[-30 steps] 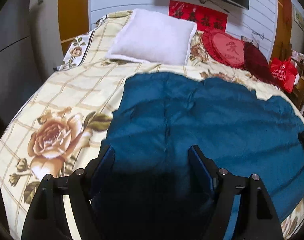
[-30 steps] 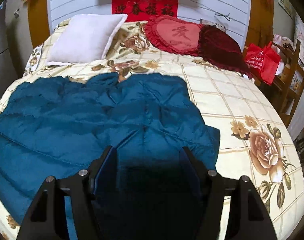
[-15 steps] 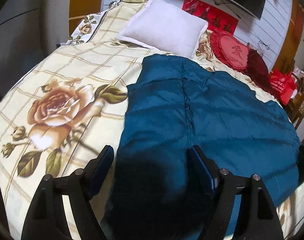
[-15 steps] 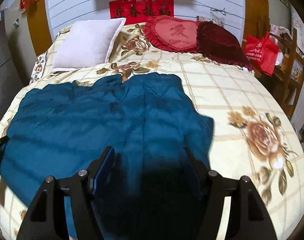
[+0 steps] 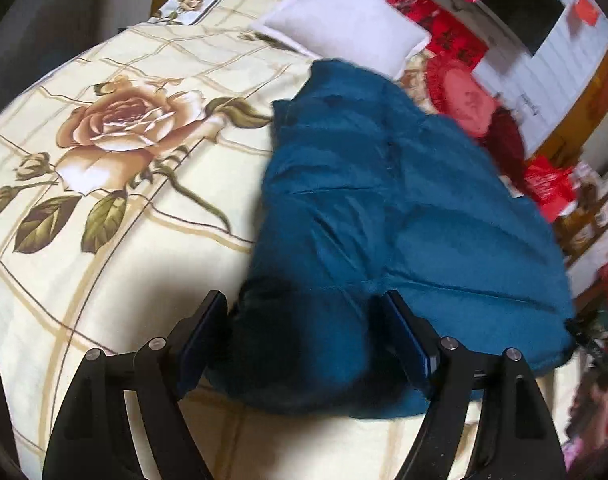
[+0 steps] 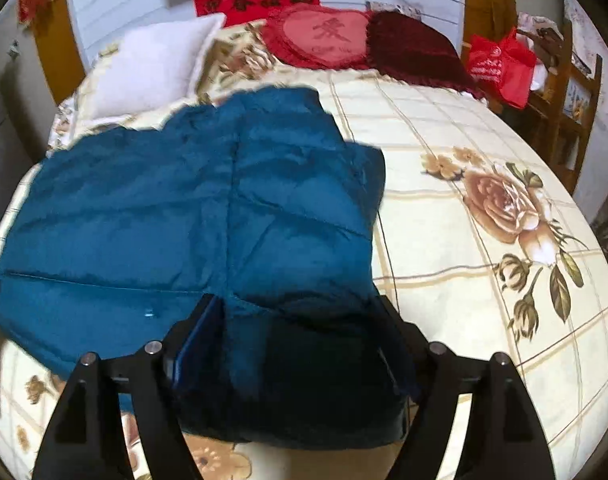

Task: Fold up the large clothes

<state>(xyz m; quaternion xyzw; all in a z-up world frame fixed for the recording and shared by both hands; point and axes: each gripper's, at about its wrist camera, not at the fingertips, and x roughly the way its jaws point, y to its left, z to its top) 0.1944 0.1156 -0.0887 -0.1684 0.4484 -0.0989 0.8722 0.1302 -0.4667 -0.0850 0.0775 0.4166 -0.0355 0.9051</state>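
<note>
1. We see a teal quilted jacket [image 5: 403, 208], puffy and stitched into soft panels, spread on a bed cover [image 5: 116, 184] of cream fabric printed with a tan grid and large roses.
2. Landmark: the jacket. Beyond its far edge lies a white square pillow [image 5: 343, 28], plain and plush. Beside that pillow are a red heart-shaped cushion [image 6: 323, 36] with a frilled rim and a dark maroon cushion [image 6: 415, 52] with a fringed texture.
3. Past the maroon cushion, off the bed, a glossy red plastic bag [image 6: 499, 68] sits on a wooden chair [image 6: 563, 112].
4. Left gripper [image 5: 304, 344]: its two black fingers with blue pads stand wide apart. The near left corner of the jacket lies bunched between them. We cannot tell whether the pads touch the fabric.
5. Right gripper [image 6: 300, 344]: its fingers also stand wide apart. The near right hem of the jacket lies between them in shadow and fills the gap. We cannot tell whether the pads press it.
6. In the right wrist view, the jacket runs from the gripper toward the white pillow, with its centre seam vertical.
7. Both views are slightly blurred.
</note>
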